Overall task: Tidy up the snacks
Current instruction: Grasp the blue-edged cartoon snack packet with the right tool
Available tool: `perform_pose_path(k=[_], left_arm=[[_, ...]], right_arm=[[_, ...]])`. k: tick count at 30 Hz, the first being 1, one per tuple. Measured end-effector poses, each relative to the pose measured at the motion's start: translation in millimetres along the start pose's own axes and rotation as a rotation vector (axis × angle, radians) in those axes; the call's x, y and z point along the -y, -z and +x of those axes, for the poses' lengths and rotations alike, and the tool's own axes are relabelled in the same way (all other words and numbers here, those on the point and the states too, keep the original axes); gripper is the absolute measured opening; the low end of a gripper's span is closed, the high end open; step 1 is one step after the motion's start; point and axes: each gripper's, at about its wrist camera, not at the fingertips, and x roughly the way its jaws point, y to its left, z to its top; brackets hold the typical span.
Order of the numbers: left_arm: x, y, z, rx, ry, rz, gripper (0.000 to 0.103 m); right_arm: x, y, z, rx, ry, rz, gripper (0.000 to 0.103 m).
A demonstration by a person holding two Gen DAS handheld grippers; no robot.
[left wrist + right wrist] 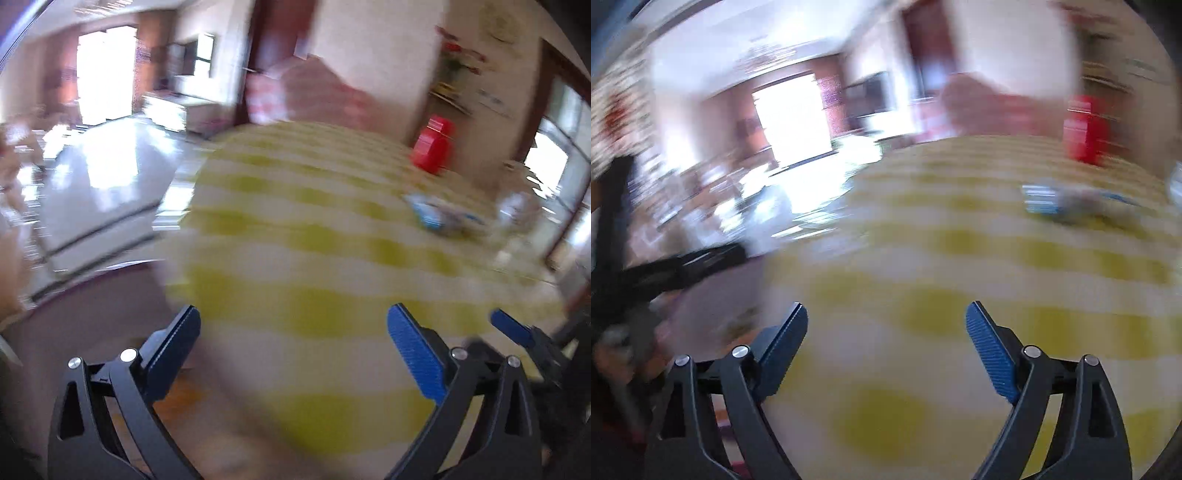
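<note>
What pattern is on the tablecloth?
Yellow-green and white checked tablecloth, clearest in the left wrist view despite blur.

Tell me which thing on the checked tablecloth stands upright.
The red container, standing tall at the far side of the table. The blue-and-white packet nearer the grippers lies flat; blur hides finer detail.

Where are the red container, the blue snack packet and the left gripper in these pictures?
red container [433,149]: left wrist view, middle of its red body.
blue snack packet [436,216]: left wrist view, its blurred blue part.
left gripper [293,354]: left wrist view, midway between its open fingers.
</note>
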Motion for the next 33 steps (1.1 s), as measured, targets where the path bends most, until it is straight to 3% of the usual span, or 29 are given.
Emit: perform_pose_path(k=[6, 10, 14, 20, 23, 25, 29, 33], left_arm=[[121.6, -34.2, 101.0, -0.098, 0.166, -0.025, 0.101], [174.2, -51.0, 168.2, -0.089, 0.163, -0.047, 0.101], [188.8, -75.6, 214.8, -0.062, 0.156, -0.157, 0.101], [195.6, -101.3, 241.0, 0.083, 0.09, -0.215, 0.101], [187.7, -105.8, 252.2, 0.036, 0.111, -0.251, 0.101], [182.7, -109.8, 251.4, 0.057, 0.129, -0.265, 0.101], [178.1, -118.0, 252.6, 0.082, 0.091, -0.223, 0.101], [161.9, -117.6, 260.7, 0.043, 0.103, -0.302, 0.101]], right_arm=[[158.9, -4.0, 2.2, -0.037, 0.169, 0.333, 0.085], [230.2, -4.3, 10.9, -0.014, 0.192, 0.515, 0.085], [284.4, -14.0, 28.6, 0.008, 0.191, 0.607, 0.085], [316.2, -52.9, 70.4, 0.014, 0.156, 0.715, 0.086], [332.5, -76.9, 103.7, 0.015, 0.138, 0.778, 0.086], [336.5, -91.5, 120.2, 0.013, 0.127, 0.806, 0.086], [333.0, -126.6, 158.0, 0.007, 0.125, 0.842, 0.087], [325.3, -152.5, 189.0, -0.068, 0.243, 0.832, 0.087]])
